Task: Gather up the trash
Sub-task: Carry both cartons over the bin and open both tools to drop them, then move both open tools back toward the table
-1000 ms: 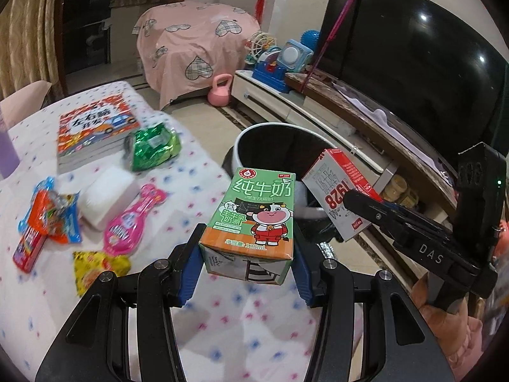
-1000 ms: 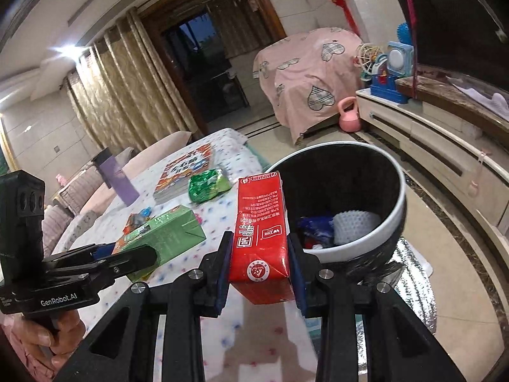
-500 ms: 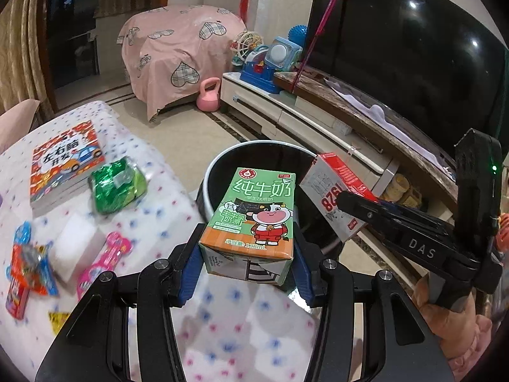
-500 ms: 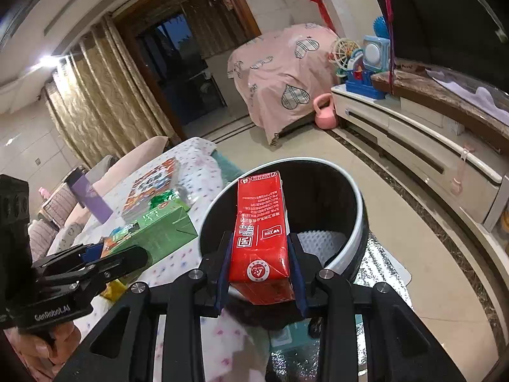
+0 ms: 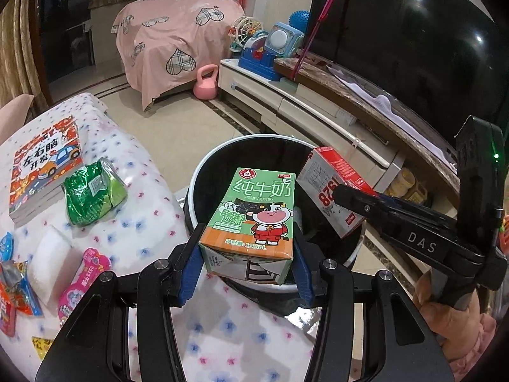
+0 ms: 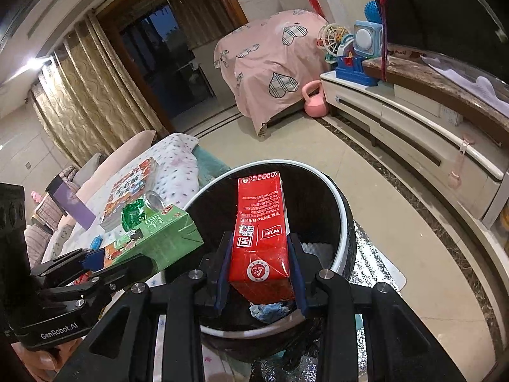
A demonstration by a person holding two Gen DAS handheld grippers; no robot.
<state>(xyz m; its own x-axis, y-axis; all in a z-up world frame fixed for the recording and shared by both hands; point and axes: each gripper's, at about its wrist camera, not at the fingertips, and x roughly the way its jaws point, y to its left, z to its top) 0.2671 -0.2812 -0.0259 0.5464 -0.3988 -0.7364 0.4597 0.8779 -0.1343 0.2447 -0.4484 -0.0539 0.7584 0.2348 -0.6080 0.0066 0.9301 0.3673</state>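
Now the green milk carton (image 5: 251, 216) is pinched in the left gripper (image 5: 246, 254) over the near rim of the black trash bin (image 5: 203, 172), and the red carton (image 6: 262, 232) is pinched in the right gripper (image 6: 259, 273) over the bin's mouth. Step looks like the drop-off: next both jaws need to spread so the cartons fall inside. Green snack bag (image 5: 92, 194) and other wrappers remain on the table's right edge for later.

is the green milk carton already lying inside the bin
No, the green milk carton is clamped in the left tool above the bin.
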